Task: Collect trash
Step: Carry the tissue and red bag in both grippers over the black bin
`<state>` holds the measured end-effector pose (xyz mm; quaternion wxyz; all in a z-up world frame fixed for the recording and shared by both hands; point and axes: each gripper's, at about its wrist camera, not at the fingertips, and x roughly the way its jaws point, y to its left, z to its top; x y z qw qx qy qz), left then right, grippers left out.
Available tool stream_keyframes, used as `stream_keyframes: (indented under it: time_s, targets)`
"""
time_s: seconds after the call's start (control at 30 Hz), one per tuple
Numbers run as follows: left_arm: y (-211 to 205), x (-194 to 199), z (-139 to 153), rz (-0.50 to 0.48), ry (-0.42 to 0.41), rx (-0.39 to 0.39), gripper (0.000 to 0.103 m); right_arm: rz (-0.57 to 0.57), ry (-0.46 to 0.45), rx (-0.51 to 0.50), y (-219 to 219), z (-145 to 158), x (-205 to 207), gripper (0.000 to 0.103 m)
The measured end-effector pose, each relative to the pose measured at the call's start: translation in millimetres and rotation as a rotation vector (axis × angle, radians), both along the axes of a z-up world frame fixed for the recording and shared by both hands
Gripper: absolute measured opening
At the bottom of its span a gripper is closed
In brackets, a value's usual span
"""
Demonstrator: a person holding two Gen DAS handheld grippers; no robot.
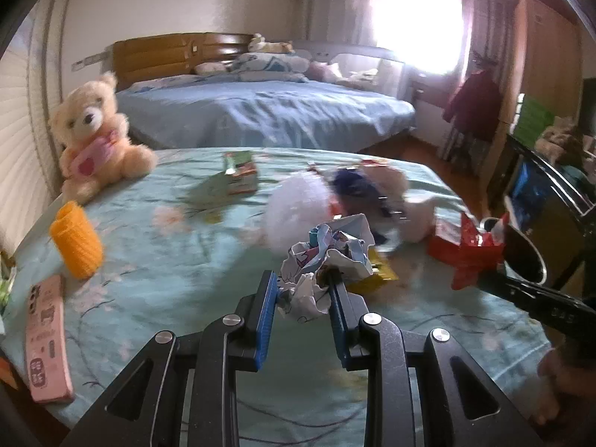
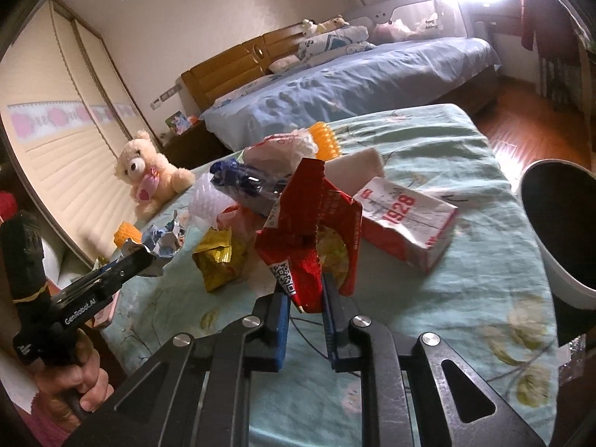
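Crumpled paper ball (image 1: 327,260), white with blue and pink print, sits lifted above the green floral bedspread (image 1: 167,260). Left gripper (image 1: 302,294): jaws narrow, pads pressed on the ball's lower folds. Torn red snack wrapper (image 2: 309,231), QR code showing, stands upright near the yellow wrapper (image 2: 218,257). Right gripper (image 2: 304,298): jaws clamped tight on the wrapper's bottom edge.

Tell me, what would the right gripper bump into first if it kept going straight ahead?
The right gripper, shut on a red wrapper, would probably hit the red-and-white 1928 box first, though depth is hard to judge.
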<state>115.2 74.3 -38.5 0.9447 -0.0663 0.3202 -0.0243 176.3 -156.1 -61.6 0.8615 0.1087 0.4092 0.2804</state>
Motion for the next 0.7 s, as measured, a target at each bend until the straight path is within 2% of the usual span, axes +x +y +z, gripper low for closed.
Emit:
stream_keyframes:
  time_s: [0.33,0.7]
  targets:
    - [-45.9,5.0,7.1,-0.133,0.014,0.000,0.026,-0.071,-0.003,0.007,-41.4,5.2,-4.0,0.016]
    - [-102.3,22.4,15.1,-0.264,0.007,0.048,0.026,-0.174,-0.003,0.013,-96.4,6.6,-4.0,0.016]
